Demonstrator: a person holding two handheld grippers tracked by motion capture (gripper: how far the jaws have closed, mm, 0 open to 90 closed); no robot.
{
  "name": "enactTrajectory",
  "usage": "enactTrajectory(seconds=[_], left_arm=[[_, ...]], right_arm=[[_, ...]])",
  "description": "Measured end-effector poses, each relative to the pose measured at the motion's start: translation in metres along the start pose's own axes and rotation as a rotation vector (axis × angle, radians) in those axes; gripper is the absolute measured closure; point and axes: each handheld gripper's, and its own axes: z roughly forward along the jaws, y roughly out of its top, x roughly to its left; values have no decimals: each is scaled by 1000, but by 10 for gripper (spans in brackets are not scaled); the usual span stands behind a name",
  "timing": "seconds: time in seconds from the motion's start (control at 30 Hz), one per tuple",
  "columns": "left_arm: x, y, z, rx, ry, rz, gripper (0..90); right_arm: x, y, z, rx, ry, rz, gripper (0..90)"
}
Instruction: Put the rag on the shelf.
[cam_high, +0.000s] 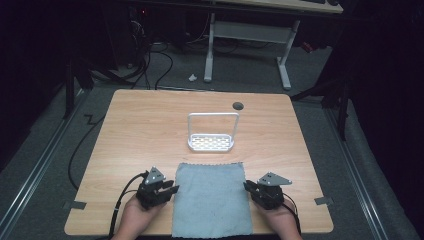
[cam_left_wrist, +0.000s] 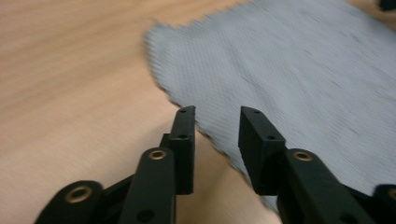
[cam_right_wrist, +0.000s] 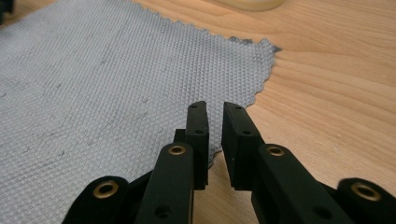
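Your grey cloth (cam_high: 212, 199) lies flat on the wooden table (cam_high: 135, 130) at its near edge, and you hold a gripper at each side of it. Your left gripper (cam_left_wrist: 216, 122) sits at the cloth's left edge, jaws apart with a clear gap, tips just over the frayed border. Your right gripper (cam_right_wrist: 215, 114) sits at the cloth's right edge, jaws nearly together with only a narrow slit between them, clamped on nothing. Beyond the cloth's far edge stands a white perforated rack (cam_high: 212, 134) with a tall wire hoop. Nothing lies between either gripper and the cloth. The cloth is a woven, finely textured square with ragged edges.
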Motion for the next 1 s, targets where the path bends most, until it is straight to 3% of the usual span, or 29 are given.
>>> enactTrajectory(seconds=[0.1,0.23,0.33,0.47,0.6,0.77,0.8,0.87,0.93,1.0], left_arm=[[5,10,9,-13,11,-9,627],[10,26,33,18,58,-4,620],[8,29,39,17,55,12,651],[8,29,42,8,53,5,758],[7,26,43,-17,45,1,864],[9,26,42,-16,27,-13,881],[9,25,42,-17,23,-20,881],[8,25,42,-17,28,-14,880],[8,25,42,-17,26,-15,880],[9,25,41,-17,21,-23,879]], right_arm=[[0,0,-1,-7,2,3,802],[0,-1,-1,-9,-1,0,784],[0,-2,0,-7,-3,-1,763],[2,-1,6,8,-2,12,708],[2,5,12,-2,-39,25,654],[-4,18,20,-17,-67,42,622],[-11,25,26,-10,-76,81,617],[-19,32,33,-12,-87,97,616],[-25,37,41,7,-77,121,628],[-27,40,49,27,-67,114,628]])
